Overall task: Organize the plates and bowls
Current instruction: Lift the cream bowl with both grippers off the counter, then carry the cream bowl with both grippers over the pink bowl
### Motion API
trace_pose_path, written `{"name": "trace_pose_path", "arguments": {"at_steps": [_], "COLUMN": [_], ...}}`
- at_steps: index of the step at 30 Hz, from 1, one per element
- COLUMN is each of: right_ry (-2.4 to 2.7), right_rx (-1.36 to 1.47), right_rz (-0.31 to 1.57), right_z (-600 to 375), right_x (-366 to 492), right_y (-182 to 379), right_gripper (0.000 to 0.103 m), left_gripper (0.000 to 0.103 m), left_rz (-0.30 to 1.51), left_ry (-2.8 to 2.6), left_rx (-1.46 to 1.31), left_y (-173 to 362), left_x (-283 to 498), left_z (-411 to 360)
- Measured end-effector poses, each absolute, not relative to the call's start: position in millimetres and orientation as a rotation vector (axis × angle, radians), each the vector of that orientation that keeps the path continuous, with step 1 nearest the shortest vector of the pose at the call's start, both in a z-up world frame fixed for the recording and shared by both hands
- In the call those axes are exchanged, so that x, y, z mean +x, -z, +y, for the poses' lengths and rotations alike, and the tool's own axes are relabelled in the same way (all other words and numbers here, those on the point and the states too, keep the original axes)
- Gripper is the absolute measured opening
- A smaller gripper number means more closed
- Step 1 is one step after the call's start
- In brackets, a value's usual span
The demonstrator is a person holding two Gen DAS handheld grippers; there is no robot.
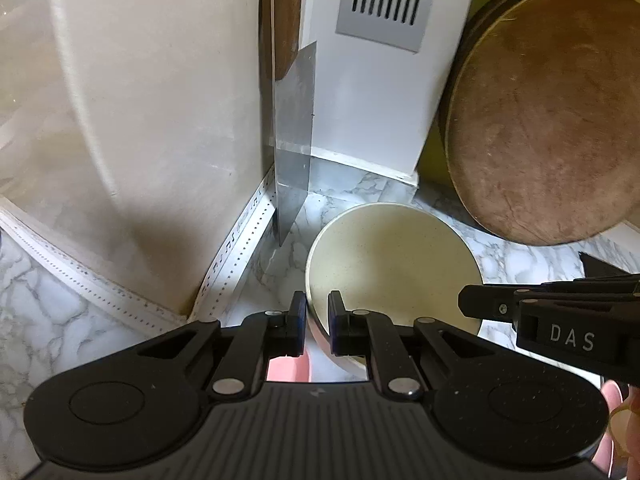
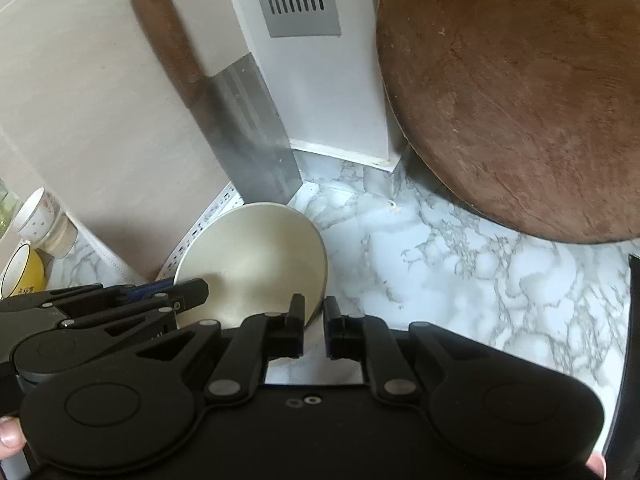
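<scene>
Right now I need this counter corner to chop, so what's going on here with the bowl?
A person is holding a cream bowl with two handheld grippers. The left gripper is shut on the bowl's left rim, the right gripper on its right rim. The bowl is over the marble counter, near a cleaver leaning on the wall and a round wooden board propped upright. Whether it is touching the counter is hard to tell.

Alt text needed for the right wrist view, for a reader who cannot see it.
Both grippers, right and left, grip opposite rims of a cream bowl above a marble counter. A cleaver leans on the wall behind it, a round wooden board to the right, and cups at the far left.
</scene>
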State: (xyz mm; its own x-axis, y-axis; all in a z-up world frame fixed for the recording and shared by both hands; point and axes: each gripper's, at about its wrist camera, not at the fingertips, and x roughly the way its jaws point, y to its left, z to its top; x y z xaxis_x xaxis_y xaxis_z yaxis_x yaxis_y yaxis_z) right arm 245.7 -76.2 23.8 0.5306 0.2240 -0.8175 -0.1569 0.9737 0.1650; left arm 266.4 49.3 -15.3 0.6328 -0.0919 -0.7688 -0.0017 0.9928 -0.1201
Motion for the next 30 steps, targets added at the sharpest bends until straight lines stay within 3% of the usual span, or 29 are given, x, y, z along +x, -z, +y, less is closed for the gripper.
{"name": "trace_pose_path", "arguments": {"at_steps": [30], "right_ry": [-0.231], "right_rx": [0.111], "right_rz": [0.993], "right_z": [-57.1], "right_x": [119.2], "right_y": [-42.3], "right_gripper": [0.010], "left_gripper": [0.010], "left_rz": [0.917], "left_ry": [0.170], "left_rx": [-0.119], "left_y": [-15.2], "left_x": [150.6], "left_z": [63.4]}}
